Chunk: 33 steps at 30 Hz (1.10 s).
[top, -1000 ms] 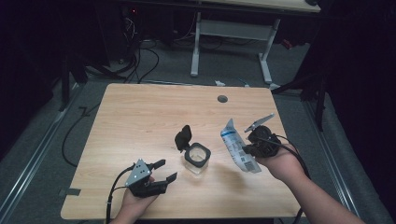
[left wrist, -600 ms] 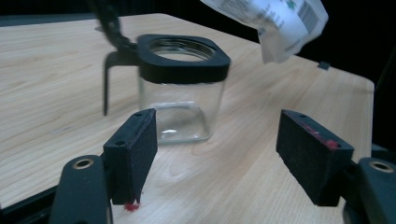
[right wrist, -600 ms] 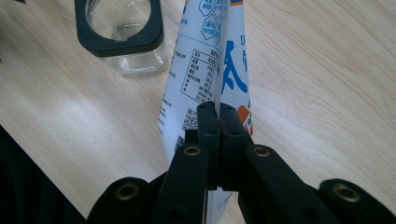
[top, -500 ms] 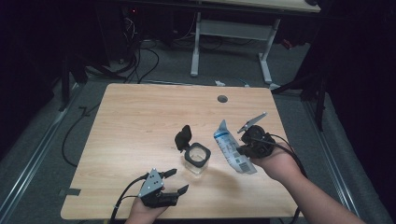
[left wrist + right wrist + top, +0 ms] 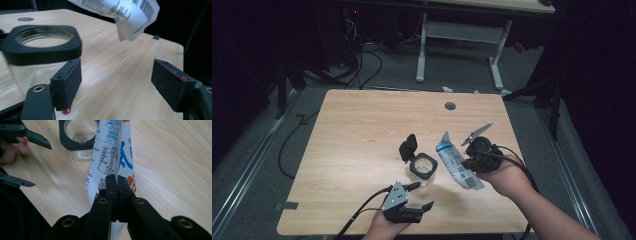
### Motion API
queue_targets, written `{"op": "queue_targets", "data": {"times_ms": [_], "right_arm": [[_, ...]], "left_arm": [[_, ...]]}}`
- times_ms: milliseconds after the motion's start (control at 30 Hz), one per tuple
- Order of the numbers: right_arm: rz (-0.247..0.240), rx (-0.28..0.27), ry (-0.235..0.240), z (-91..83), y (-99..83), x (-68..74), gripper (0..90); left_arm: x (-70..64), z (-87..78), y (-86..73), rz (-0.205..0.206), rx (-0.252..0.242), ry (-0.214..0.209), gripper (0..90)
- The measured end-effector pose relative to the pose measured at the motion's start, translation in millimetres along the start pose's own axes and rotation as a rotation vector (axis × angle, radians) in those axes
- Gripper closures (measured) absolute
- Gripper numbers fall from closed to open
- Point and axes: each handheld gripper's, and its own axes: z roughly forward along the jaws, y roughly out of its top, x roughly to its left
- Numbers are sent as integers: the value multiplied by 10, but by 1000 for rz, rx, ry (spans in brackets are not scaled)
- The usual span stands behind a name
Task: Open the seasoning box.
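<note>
The room around is dark; at frame centre stands our wooden bench (image 5: 362, 130). The right gripper (image 5: 473, 161) pinches a white pouch (image 5: 455, 162) just right of the open glass jar (image 5: 422, 167). The left gripper (image 5: 418, 195), spread, nears the jar. Next we should steady the jar, then tip the pouch over it.

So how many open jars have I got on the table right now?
1. The clear jar with the black square collar stands near the table's middle, its flip lid open, between the left gripper and the pouch held by the right gripper. No other shows.
</note>
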Motion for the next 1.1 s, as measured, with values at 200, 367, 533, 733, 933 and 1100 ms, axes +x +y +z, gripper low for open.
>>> {"op": "queue_targets", "data": {"times_ms": [200, 367, 533, 733, 933, 1100], "right_arm": [[-12, 3, -1, -26, 20, 50, 900], [-20, 8, 5, -16, 43, 99, 900], [-26, 4, 18, -2, 72, 140, 900], [-43, 1, 26, -1, 114, 200, 900], [-44, 1, 33, -4, 143, 247, 900], [-46, -3, 48, 17, 161, 291, 900]], "left_arm": [[-45, 142, 60, 12, 3, -19, 245], [-39, 226, 72, 8, 7, -22, 247], [-54, 249, 96, 35, 19, -13, 250], [-86, 257, 151, 62, 12, -16, 243], [-123, 346, 139, 88, 31, -28, 214], [-126, 427, 134, 73, 22, -15, 212]]}}
